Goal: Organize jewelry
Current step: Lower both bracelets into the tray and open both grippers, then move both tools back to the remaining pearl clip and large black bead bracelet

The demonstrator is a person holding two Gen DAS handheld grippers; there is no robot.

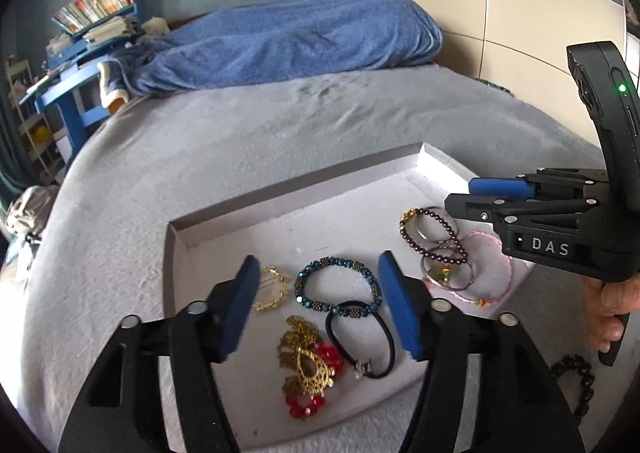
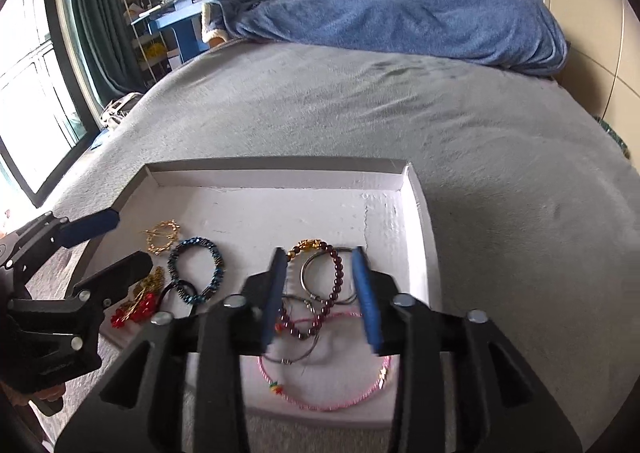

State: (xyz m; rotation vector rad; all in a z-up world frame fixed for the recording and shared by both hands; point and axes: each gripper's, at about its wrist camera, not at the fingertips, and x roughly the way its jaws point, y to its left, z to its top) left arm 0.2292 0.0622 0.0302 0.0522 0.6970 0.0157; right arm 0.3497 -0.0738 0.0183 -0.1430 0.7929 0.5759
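Observation:
A shallow white tray point(image 1: 288, 189) point(image 2: 416, 205) lies on the grey bed and holds the jewelry. My left gripper point(image 1: 320, 305) is open above a blue beaded bracelet point(image 1: 340, 265), a black hair tie point(image 1: 384, 329), a gold chain with red beads point(image 1: 308, 369) and a gold brooch point(image 1: 272, 289). My right gripper point(image 2: 320, 297) is open above a dark maroon bead bracelet point(image 2: 336, 273), silver rings point(image 2: 316, 277) and a pink cord bracelet point(image 2: 328, 405). Each gripper shows in the other view, the right one point(image 1: 476, 197) and the left one point(image 2: 120, 241).
A black bead bracelet point(image 1: 580, 385) lies on the grey blanket point(image 1: 240, 141) right of the tray. A blue towel point(image 1: 300, 37) is heaped at the bed's far end. A blue desk with books point(image 1: 92, 25) and a window point(image 2: 24, 93) are to the left.

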